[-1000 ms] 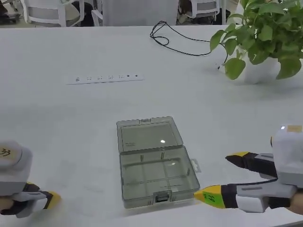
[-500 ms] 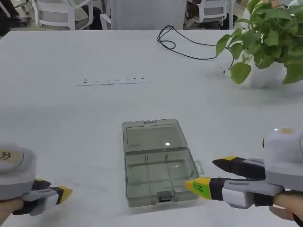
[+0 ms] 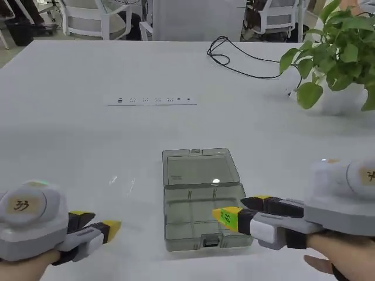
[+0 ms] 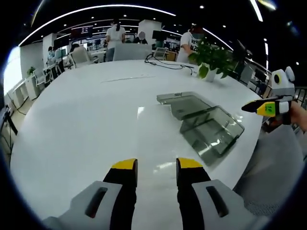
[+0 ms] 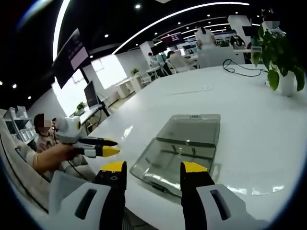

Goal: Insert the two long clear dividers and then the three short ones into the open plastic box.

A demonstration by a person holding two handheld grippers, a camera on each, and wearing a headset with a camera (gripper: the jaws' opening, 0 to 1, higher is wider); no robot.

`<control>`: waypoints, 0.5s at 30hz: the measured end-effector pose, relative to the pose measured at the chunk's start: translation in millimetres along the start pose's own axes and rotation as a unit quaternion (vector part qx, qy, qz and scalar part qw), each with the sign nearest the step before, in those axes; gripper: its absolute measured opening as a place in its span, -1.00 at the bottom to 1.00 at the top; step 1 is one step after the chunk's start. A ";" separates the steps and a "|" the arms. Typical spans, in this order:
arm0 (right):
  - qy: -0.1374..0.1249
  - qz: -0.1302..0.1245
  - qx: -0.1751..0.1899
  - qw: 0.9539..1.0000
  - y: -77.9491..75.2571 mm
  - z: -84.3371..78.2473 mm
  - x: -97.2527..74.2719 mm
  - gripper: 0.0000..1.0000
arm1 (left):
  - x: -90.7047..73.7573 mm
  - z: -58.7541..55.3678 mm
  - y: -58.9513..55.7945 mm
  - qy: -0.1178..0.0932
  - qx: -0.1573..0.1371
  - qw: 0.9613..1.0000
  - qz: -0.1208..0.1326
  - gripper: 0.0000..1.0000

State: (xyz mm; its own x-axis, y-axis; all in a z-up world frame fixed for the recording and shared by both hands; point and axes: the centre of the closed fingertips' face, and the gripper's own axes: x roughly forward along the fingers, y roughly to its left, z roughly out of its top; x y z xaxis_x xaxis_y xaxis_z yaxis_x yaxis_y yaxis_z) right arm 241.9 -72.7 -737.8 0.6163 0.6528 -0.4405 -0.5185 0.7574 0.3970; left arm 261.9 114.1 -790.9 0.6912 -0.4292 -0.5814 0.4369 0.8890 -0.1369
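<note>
The smoky clear plastic box (image 3: 193,225) lies open near the table's front edge, its lid (image 3: 201,167) folded flat behind it. Faint clear walls show inside the base. My right gripper (image 3: 240,209) is open, its yellow tips over the box's front right part, nothing between them. My left gripper (image 3: 96,221) is open and empty, left of the box, above the table. In the right gripper view the box (image 5: 177,158) lies just beyond my gripper (image 5: 153,167). In the left gripper view the box (image 4: 211,129) is ahead to the right of my gripper (image 4: 157,165).
Faint clear strips (image 3: 122,182) glint on the table left of the box. A white power strip (image 3: 152,100) lies farther back, a black cable (image 3: 234,55) behind it, and a potted plant (image 3: 337,55) stands at the back right. Chairs stand beyond the table.
The right gripper has moved left, from beside the box's front right corner to over it. The left gripper has come in toward the box. The head camera has shifted too.
</note>
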 end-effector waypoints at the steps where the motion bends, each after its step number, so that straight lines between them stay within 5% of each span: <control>1: -0.003 0.001 0.001 1.000 2.1 0.8 1.4 -0.12 | -0.5 2.4 -1.9 -0.007 -0.002 1.000 0.001 -0.40; 15: -0.075 0.040 0.035 0.996 37.5 23.2 20.3 -0.29 | -8.0 43.4 -52.6 -0.103 0.000 0.994 -0.031 -0.40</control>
State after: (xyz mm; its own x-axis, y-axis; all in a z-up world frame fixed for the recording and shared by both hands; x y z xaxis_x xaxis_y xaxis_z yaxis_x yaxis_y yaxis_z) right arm 248.7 -31.5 -713.1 0.6597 0.6966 -0.2820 -0.5296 0.6971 0.4832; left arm 258.4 63.9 -744.2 0.7662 -0.5065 -0.3956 0.4819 0.8600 -0.1678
